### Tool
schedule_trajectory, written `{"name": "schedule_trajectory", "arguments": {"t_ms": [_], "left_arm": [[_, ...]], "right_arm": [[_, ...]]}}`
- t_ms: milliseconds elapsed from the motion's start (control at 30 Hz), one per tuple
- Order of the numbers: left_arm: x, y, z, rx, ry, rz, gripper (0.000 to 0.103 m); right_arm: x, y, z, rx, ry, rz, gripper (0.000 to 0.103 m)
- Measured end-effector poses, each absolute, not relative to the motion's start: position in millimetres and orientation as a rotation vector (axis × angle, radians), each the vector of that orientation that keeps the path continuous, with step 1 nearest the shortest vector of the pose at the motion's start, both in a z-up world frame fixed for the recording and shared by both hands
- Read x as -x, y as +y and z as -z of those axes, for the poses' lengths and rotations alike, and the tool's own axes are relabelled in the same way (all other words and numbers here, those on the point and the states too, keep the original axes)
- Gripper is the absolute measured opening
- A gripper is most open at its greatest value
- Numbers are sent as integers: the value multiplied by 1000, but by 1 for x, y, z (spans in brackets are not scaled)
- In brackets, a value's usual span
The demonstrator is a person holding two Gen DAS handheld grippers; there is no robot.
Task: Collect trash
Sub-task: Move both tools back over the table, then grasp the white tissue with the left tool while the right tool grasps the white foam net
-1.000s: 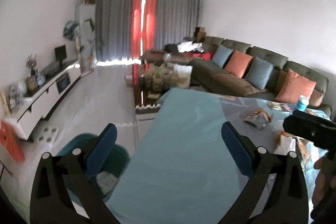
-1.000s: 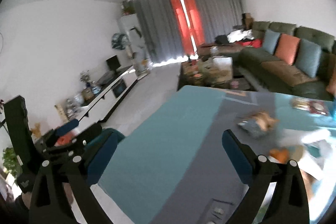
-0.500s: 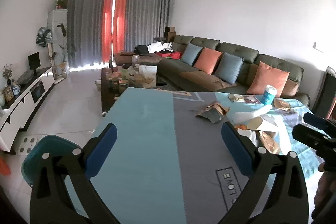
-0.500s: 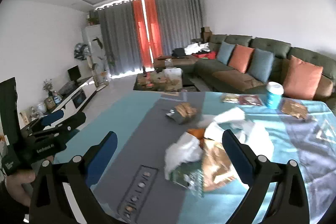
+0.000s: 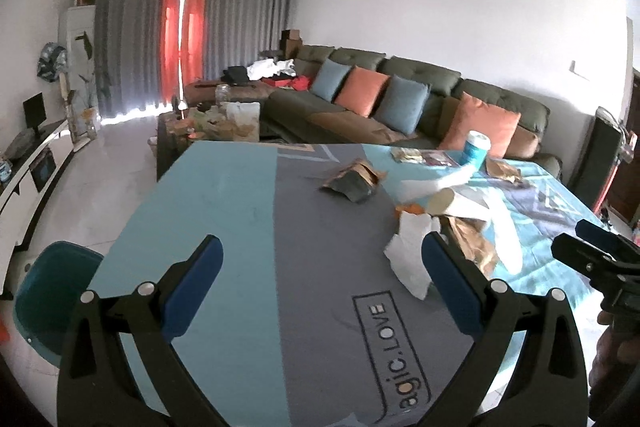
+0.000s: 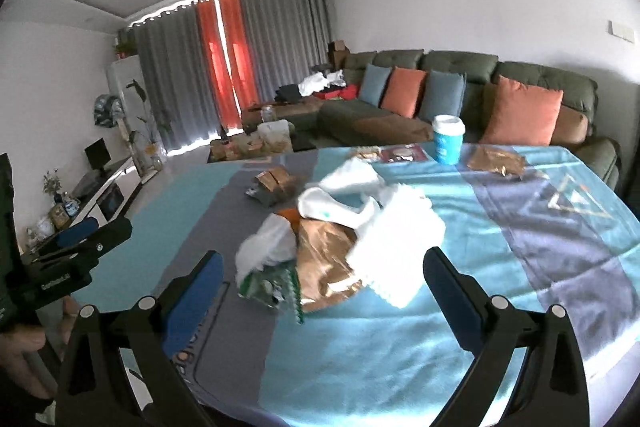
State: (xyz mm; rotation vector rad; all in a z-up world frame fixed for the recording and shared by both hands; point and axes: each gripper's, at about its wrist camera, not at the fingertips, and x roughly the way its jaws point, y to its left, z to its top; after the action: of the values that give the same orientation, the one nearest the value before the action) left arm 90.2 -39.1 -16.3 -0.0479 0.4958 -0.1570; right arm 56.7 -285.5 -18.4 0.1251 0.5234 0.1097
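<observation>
A heap of trash lies mid-table: a crumpled white tissue (image 5: 412, 255) (image 6: 266, 241), a brown paper bag (image 6: 324, 259) (image 5: 472, 239), white wrapping (image 6: 396, 239) and a green-white wrapper (image 6: 272, 283). Farther back sit a dark snack bag (image 5: 354, 179) (image 6: 276, 183), a blue cup (image 5: 476, 147) (image 6: 448, 139) and a gold wrapper (image 6: 496, 161). My left gripper (image 5: 320, 287) hangs open over bare cloth, left of the heap. My right gripper (image 6: 320, 291) is open just short of the heap, nothing between its fingers.
The table (image 5: 224, 187) wears a teal and grey cloth. A teal bin (image 5: 48, 291) stands on the floor off its left corner. Behind are a green sofa (image 5: 420, 99) with cushions, a cluttered coffee table (image 5: 212, 123) and a white TV bench (image 5: 28, 163).
Both grippers swung right from the bin side toward the trash heap, which is now nearer in both views. Both stayed open and empty.
</observation>
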Motion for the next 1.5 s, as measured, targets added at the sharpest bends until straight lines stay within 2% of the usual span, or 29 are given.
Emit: {"name": "schedule_trajectory", "arguments": {"t_ms": [367,900,1333,1367,1500], "left_arm": [[-108,-63,28,27,556,249,98],[-178,-118,57,-6,708,364,98],[-209,-130,77,-18,795,394,97],[-210,-130,79,-17,799,397,97],[-213,-135,84,-18,821,425,83]], "right_arm": [[-65,-301,24,-170,554,-65,96],[-99,-332,52,-255,635,-15,96],[-116,-337,60,-285,659,-24,96],[-116,-337,61,-285,660,-21,96],[-118,-338,63,-284,667,-24,96]]}}
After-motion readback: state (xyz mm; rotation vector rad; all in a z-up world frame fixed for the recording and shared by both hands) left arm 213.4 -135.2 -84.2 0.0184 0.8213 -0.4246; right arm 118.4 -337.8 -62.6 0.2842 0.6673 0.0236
